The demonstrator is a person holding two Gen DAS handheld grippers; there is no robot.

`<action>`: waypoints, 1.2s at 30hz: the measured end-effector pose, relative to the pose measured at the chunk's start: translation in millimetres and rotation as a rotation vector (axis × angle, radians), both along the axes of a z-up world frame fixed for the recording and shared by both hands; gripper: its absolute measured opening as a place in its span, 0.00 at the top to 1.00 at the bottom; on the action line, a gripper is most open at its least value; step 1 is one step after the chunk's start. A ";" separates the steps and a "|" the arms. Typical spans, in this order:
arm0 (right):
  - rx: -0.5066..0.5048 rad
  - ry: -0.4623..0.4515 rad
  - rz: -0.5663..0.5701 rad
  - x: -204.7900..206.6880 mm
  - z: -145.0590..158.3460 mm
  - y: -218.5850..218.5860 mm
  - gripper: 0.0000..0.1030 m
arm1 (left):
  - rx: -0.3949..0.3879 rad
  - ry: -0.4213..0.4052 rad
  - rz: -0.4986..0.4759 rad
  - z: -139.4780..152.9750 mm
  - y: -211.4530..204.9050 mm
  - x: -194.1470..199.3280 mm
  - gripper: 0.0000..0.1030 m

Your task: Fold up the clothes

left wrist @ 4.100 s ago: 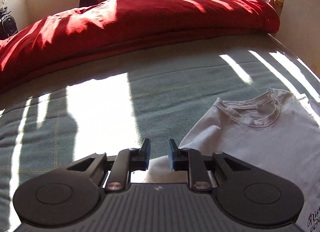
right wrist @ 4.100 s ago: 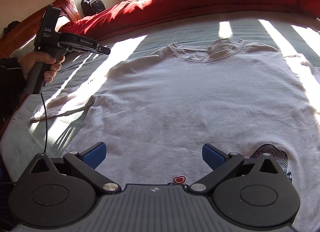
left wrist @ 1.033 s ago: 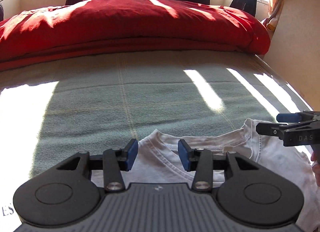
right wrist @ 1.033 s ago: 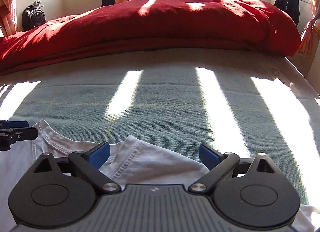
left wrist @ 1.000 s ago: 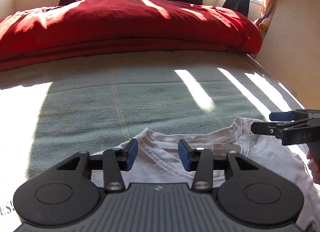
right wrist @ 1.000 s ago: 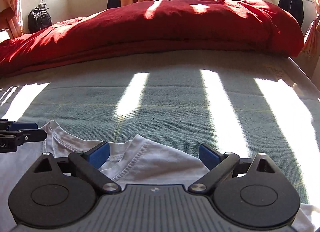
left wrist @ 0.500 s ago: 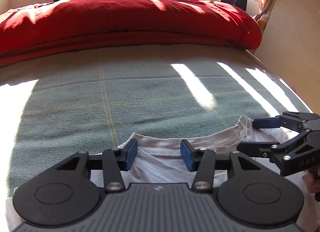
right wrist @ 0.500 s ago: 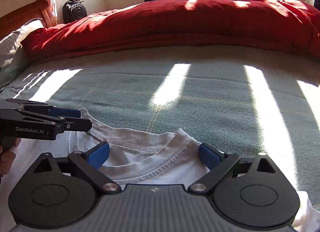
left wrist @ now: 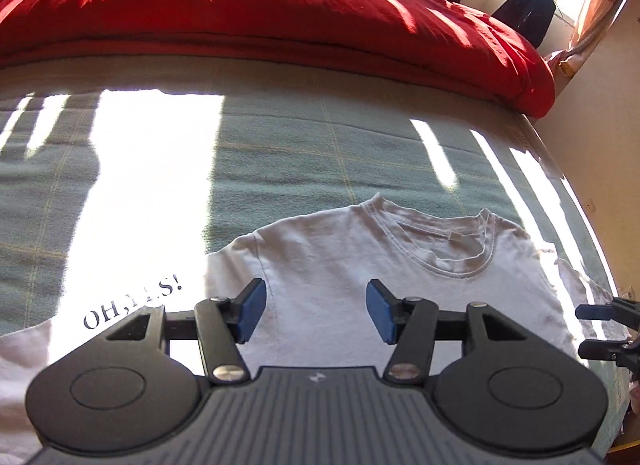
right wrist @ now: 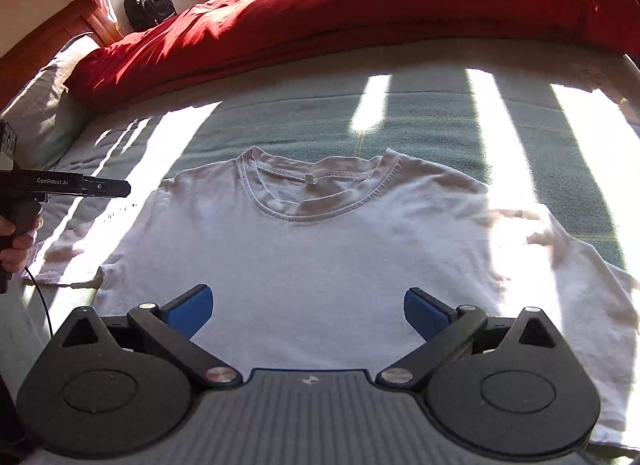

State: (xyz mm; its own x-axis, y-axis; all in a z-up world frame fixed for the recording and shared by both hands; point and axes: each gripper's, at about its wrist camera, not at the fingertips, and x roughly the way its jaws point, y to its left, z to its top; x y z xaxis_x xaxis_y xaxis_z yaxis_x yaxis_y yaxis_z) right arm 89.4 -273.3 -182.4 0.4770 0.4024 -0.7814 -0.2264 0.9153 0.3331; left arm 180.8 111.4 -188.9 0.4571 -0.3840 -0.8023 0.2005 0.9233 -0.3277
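Note:
A white T-shirt (right wrist: pixel 328 249) lies flat on the green blanket (right wrist: pixel 432 121), collar toward the red duvet. In the left wrist view the same T-shirt (left wrist: pixel 360 257) shows its collar and left shoulder. My left gripper (left wrist: pixel 315 311) hovers above the shirt near the left shoulder; its jaws are opening and nothing is between them. My right gripper (right wrist: pixel 308 311) hangs open and wide over the shirt's chest, holding nothing. Each gripper appears at the edge of the other's view: the left gripper (right wrist: pixel 124 187) and the right gripper (left wrist: pixel 582 331).
A thick red duvet (right wrist: pixel 360 5) is heaped along the far side of the bed. A black backpack (right wrist: pixel 148 5) sits by the far left wall. The bed's right edge meets a wall (left wrist: pixel 600 169). Bright sun stripes cross the blanket. A hand (right wrist: pixel 16 249) holds the left gripper's handle.
Both grippers have pulled back from the collar and risen, so the whole upper shirt now shows. The left jaws have spread wider. The shirt lies released and flat.

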 end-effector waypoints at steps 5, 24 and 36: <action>0.044 0.037 -0.011 -47.5 -12.0 19.5 0.00 | -0.028 0.039 0.103 -40.4 30.6 -30.4 0.46; 0.183 0.064 -0.235 -108.5 -27.1 37.2 0.00 | -0.126 -0.035 0.516 -18.6 223.0 -75.9 0.46; 0.111 0.059 -0.223 -96.1 -30.0 57.4 0.00 | -0.024 0.043 0.412 -53.6 174.9 -7.6 0.46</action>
State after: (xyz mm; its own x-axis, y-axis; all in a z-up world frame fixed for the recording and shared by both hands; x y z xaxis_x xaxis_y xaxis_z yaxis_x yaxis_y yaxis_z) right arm -6.8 -215.8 -212.4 0.5182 0.3771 -0.7676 0.0003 0.8975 0.4410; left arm 173.3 286.3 -242.5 0.5427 -0.1946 -0.8170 -0.1987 0.9154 -0.3500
